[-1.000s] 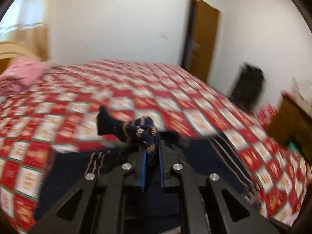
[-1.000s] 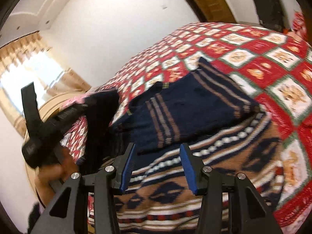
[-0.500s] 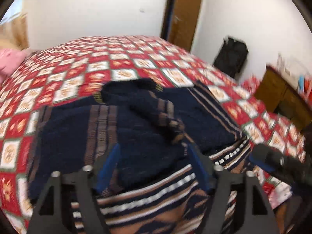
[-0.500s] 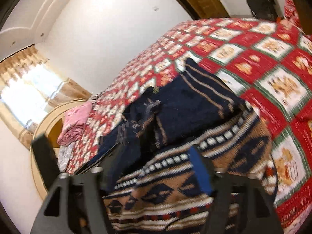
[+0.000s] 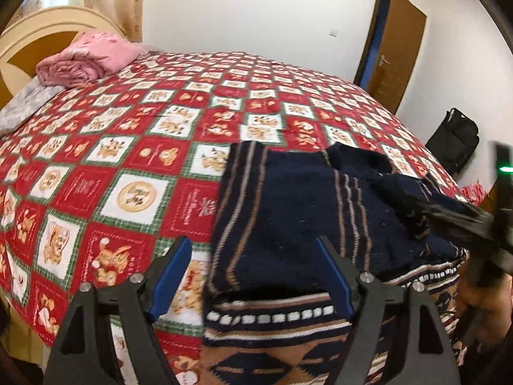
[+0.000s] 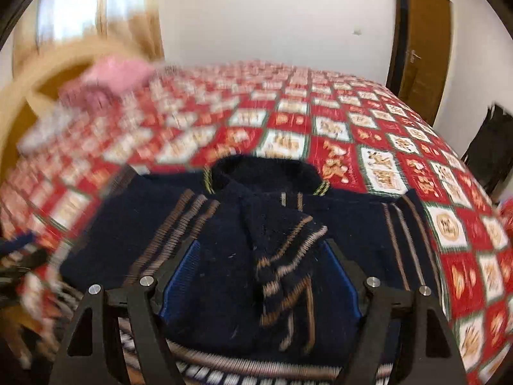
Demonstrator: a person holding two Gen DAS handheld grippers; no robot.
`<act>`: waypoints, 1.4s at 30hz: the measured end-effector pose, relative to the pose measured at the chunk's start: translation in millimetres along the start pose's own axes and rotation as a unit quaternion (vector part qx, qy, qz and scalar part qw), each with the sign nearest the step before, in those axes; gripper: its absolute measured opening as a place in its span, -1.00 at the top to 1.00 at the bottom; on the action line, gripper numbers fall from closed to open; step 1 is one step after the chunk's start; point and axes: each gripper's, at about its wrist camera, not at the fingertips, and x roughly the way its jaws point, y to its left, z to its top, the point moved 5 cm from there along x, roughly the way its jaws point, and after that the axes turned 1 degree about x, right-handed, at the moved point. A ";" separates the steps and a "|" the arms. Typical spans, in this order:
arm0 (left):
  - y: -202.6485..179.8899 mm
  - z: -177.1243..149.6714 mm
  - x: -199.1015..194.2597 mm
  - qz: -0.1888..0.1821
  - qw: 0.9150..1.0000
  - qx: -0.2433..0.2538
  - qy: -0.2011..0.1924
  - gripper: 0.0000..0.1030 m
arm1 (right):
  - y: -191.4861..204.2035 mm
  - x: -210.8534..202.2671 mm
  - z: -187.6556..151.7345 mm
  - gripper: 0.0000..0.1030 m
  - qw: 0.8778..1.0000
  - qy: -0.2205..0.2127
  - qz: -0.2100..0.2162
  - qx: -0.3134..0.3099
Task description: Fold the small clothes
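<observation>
A navy knitted sweater (image 5: 288, 199) with brown and cream stripes lies on the red patchwork bedspread (image 5: 128, 160), its patterned hem nearest me. In the right wrist view both sleeves (image 6: 282, 250) lie folded across its chest below the collar (image 6: 263, 166). My left gripper (image 5: 253, 276) hovers over the sweater's left edge; its jaws are still opening and the pads press on nothing. My right gripper (image 6: 261, 276) stands open above the crossed sleeves, gripping nothing. It also shows as a dark blur (image 5: 465, 221) at the right of the left wrist view.
A rolled pink blanket (image 5: 86, 57) and grey cloth (image 5: 25, 109) sit by the cream headboard (image 5: 32, 38) at the far left. A brown door (image 5: 394, 57) and a black bag (image 5: 455, 141) stand beyond the bed's right side.
The left gripper let go of the sleeve it held, opened wide and swung left over the sweater's edge. The right gripper opened wider and rolled level; the sleeve now lies across the chest.
</observation>
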 end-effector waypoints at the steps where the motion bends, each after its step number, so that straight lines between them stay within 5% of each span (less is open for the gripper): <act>1: 2.3 -0.7 -1.5 0.002 1.000 0.000 -0.001 -0.56 | -1.1 12.7 -1.0 -0.50 1.000 0.015 -0.005 0.001; 3: 5.2 -1.0 -3.6 0.008 1.000 0.000 -0.006 -0.56 | -6.0 30.6 -6.0 -0.36 0.999 0.044 -0.010 0.003; 4: 8.7 -1.3 -6.3 0.008 1.000 -0.001 -0.006 -0.56 | -10.0 35.9 -8.6 0.14 0.998 0.057 -0.006 0.009; 7: 12.8 -0.4 -3.7 0.011 1.000 -0.006 -0.003 -0.56 | -25.6 30.4 -4.2 0.57 0.997 0.061 0.028 0.032; 9: 13.8 0.0 -1.6 0.010 1.000 -0.011 0.000 -0.56 | -37.6 21.1 3.0 0.67 0.996 0.053 0.048 0.058; 13: 7.3 1.0 -1.8 0.005 1.000 -0.011 -0.003 -0.56 | -84.6 -22.2 19.4 0.70 0.982 -0.028 0.122 0.140; 16: -1.2 0.6 -1.2 0.004 1.000 0.004 -0.004 -0.56 | -116.7 -42.8 3.7 0.70 0.976 -0.079 0.127 0.160; 22: -19.3 -9.8 14.2 0.003 1.000 0.021 0.022 -0.56 | -143.4 -2.8 -69.3 0.60 0.966 0.005 0.133 0.221; 26: -26.4 -12.5 15.4 0.007 0.999 0.040 0.026 -0.56 | -152.9 -21.1 -78.3 0.37 0.959 0.007 0.151 0.240; 28: -24.2 -11.2 14.9 0.014 0.999 0.042 0.023 -0.56 | -159.1 -36.7 -78.1 0.11 0.962 -0.003 0.123 0.245; 33: -18.2 -7.9 19.2 0.025 0.999 0.036 0.027 -0.56 | -163.9 -86.5 -58.4 0.11 0.981 -0.070 -0.009 0.183; 37: -26.2 5.2 19.4 0.021 0.999 0.047 0.017 -0.56 | -132.2 -100.6 -36.6 0.11 0.987 -0.109 0.004 0.118; 42: -56.1 37.3 40.1 -0.006 0.998 0.055 0.021 -0.56 | -102.4 -72.7 -32.5 0.11 0.986 -0.079 0.068 0.131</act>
